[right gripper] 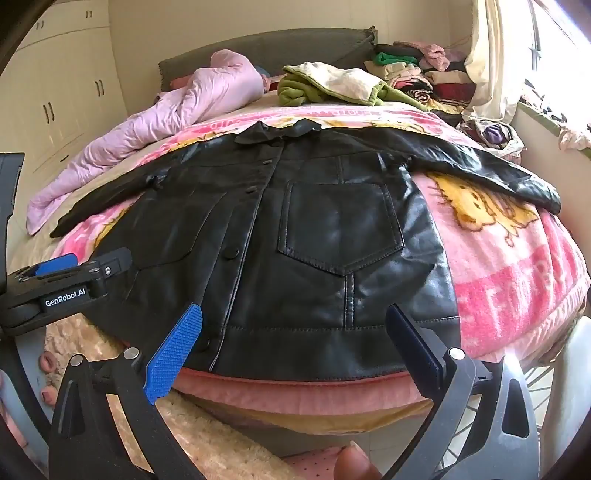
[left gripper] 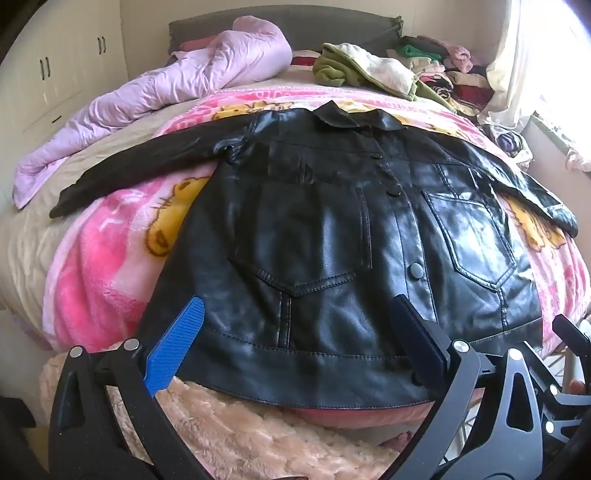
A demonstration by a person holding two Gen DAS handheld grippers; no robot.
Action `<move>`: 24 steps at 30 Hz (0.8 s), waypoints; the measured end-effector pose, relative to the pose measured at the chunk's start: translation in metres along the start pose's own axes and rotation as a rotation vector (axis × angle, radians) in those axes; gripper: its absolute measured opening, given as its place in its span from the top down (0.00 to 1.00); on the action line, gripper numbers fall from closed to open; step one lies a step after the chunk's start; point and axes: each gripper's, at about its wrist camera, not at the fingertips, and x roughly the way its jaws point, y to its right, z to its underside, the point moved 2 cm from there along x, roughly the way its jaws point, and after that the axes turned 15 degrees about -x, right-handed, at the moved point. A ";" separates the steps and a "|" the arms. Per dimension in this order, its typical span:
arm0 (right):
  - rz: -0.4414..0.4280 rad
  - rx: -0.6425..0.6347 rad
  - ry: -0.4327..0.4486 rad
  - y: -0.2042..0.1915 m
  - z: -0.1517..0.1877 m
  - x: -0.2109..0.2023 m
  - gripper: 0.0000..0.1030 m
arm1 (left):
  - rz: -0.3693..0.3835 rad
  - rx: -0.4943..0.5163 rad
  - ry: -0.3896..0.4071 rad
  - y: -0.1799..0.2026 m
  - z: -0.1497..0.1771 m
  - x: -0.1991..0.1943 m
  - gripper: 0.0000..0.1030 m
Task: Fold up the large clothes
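While both our tongs hung over the foot of the bed (left gripper: 33, 221), the black leather jacket (left gripper: 332, 229) lay spread flat, front side up and buttoned, on the pink cartoon blanket (left gripper: 92, 266), its collar toward the headboard (left gripper: 280, 22) and its hem toward us. Both sleeves stretched outward from the jacket's shoulders across the blanket. Our left tongs (left gripper: 295, 339) stood with jaws wide apart above the jacket's hem, gripping nothing; whether the pads brushed the leather we could not tell. Our right tongs (right gripper: 291, 343) were likewise spread wide and empty over the hem on the jacket's other half. Beyond the jacket's collar lay a crumpled green and cream garment (left gripper: 354, 66), and beside that, toward the window, a pile of folded clothes (left gripper: 443, 70). A lilac quilt (left gripper: 155, 92) lay bunched past the jacket's far sleeve.
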 end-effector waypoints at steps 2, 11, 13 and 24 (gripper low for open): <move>-0.002 -0.001 0.003 -0.001 -0.001 0.000 0.04 | -0.003 0.002 0.006 0.000 0.000 0.000 0.08; -0.017 -0.009 0.005 -0.001 -0.001 -0.002 0.04 | -0.003 0.006 -0.008 0.000 0.000 0.001 0.09; -0.016 -0.012 0.008 -0.002 -0.001 -0.002 0.04 | -0.002 0.007 -0.010 -0.001 0.000 0.002 0.09; -0.012 -0.004 0.004 0.000 -0.003 -0.005 0.04 | -0.008 0.015 -0.009 -0.005 0.004 0.000 0.08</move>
